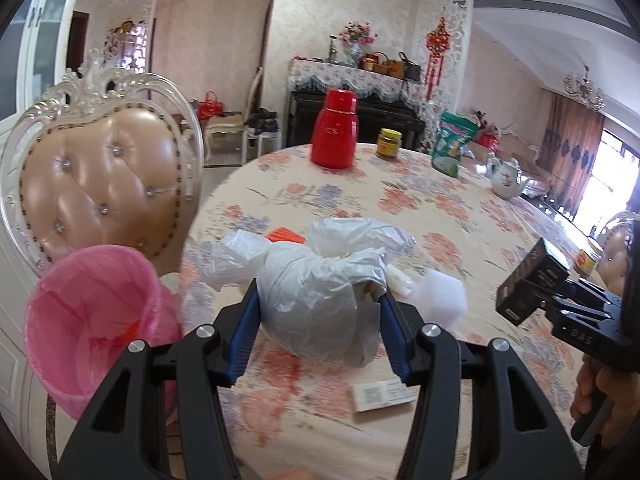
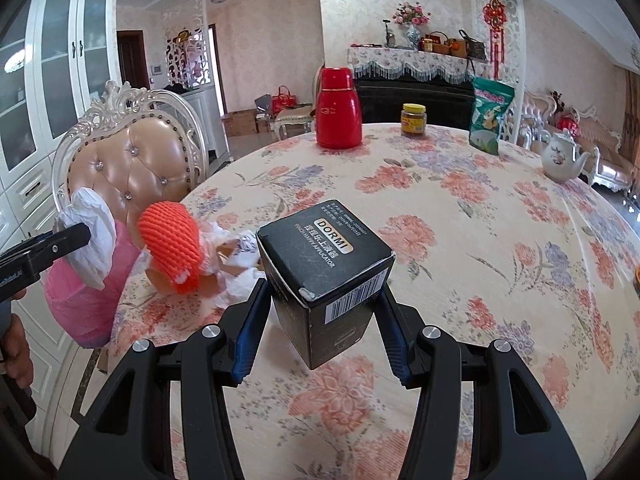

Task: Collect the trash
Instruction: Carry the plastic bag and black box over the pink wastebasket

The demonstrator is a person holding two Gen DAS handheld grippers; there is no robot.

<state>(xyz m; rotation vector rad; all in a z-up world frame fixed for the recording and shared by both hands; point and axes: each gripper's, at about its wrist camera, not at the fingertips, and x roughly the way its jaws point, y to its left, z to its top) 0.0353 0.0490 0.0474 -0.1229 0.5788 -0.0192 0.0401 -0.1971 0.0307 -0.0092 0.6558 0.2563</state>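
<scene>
My left gripper (image 1: 318,304) is shut on a knotted white plastic bag (image 1: 316,300), held above the table edge. A pink-lined trash bin (image 1: 92,320) stands just left of it, below table level. My right gripper (image 2: 324,300) is shut on a black DORMI carton (image 2: 328,276), held above the table; it also shows in the left wrist view (image 1: 528,288). The bag in the left gripper shows at the left of the right wrist view (image 2: 94,240), above the bin (image 2: 84,304). Orange foam netting (image 2: 172,248) and crumpled white paper (image 2: 236,268) lie on the table near the bin.
The round table has a floral cloth (image 2: 460,248). On it stand a red thermos (image 2: 338,110), a yellow-lidded jar (image 2: 414,120), a green pouch (image 2: 490,120) and a white teapot (image 2: 564,158). A white foam block (image 1: 440,296) and a paper slip (image 1: 382,394) lie near. A tufted chair (image 1: 100,176) stands behind the bin.
</scene>
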